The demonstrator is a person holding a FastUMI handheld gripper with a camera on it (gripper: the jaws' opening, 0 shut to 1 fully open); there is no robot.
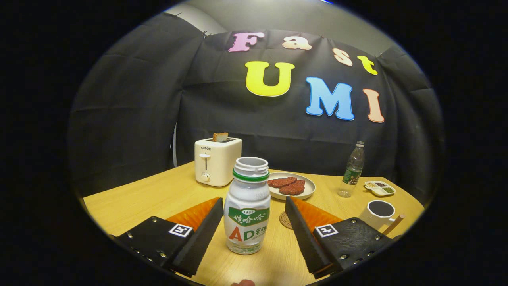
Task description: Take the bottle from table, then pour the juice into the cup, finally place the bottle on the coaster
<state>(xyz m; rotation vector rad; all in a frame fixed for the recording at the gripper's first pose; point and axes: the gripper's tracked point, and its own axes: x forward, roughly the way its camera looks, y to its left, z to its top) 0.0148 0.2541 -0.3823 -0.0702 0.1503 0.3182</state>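
A white uncapped bottle (pixel 247 206) with a green neck ring stands upright on the wooden table (pixel 131 198), between my two fingers. My gripper (pixel 254 212) is open, with a gap on each side of the bottle. The left finger (pixel 204 234) stands closer to it than the right finger (pixel 303 234). A round coaster (pixel 285 219) lies just behind the bottle, partly hidden by the right finger. A white cup (pixel 380 213) with a dark inside and a wooden handle stands to the right, beyond the right finger.
A white toaster (pixel 216 161) with a slice of bread in it stands at the back left. A plate (pixel 291 186) with two reddish pieces sits behind the bottle. A clear water bottle (pixel 351 170) and a small divided dish (pixel 380 188) are at the back right.
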